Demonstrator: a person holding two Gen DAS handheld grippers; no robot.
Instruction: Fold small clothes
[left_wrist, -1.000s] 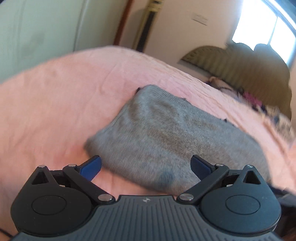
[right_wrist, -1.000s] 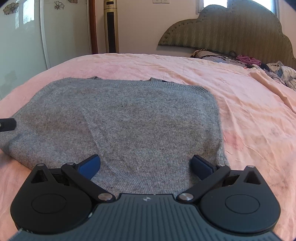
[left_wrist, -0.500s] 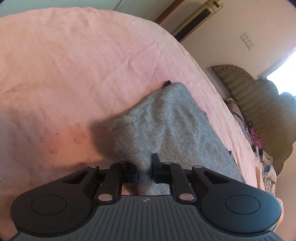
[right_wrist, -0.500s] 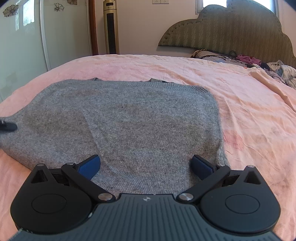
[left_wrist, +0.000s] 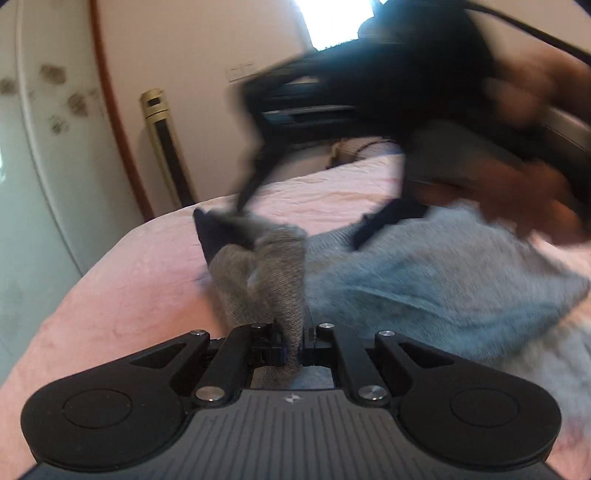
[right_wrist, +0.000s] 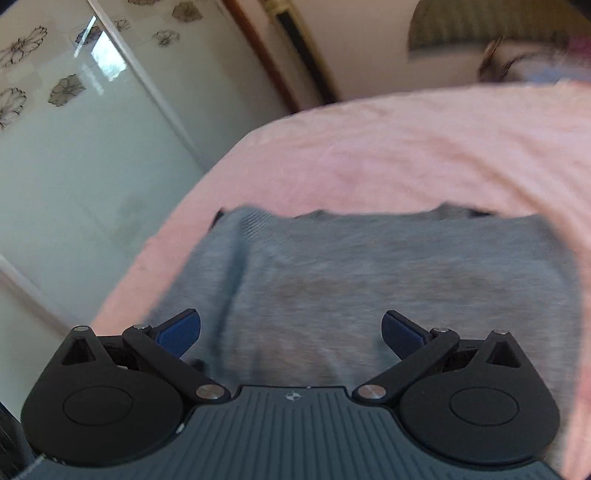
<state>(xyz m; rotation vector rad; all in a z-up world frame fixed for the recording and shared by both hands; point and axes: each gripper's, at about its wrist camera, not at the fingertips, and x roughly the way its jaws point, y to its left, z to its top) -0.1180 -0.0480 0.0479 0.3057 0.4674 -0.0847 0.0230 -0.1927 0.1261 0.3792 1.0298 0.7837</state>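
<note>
A grey knitted sweater (right_wrist: 369, 273) lies on the pink bed sheet (right_wrist: 406, 147). My left gripper (left_wrist: 291, 347) is shut on a bunched edge of the sweater (left_wrist: 266, 280), and the pinched cloth stands up in a ridge in front of it. My right gripper (right_wrist: 291, 332) hangs open above the sweater, its blue pads (right_wrist: 177, 328) spread wide with nothing between them. In the left wrist view that right gripper (left_wrist: 306, 218) shows as a dark blur over the sweater, held by a person's hand (left_wrist: 532, 192).
The bed's left edge (right_wrist: 162, 236) runs close to a pale wardrobe door with flower prints (right_wrist: 66, 110). A tall gold and black floor unit (left_wrist: 166, 147) stands by the wall. A padded headboard (right_wrist: 480, 29) and loose clothes (right_wrist: 546, 62) lie at the far end.
My left gripper closed on the sweater's edge, rolled and pulled the cloth up into a ridge. My right gripper rose and swung left above the sweater, staying open.
</note>
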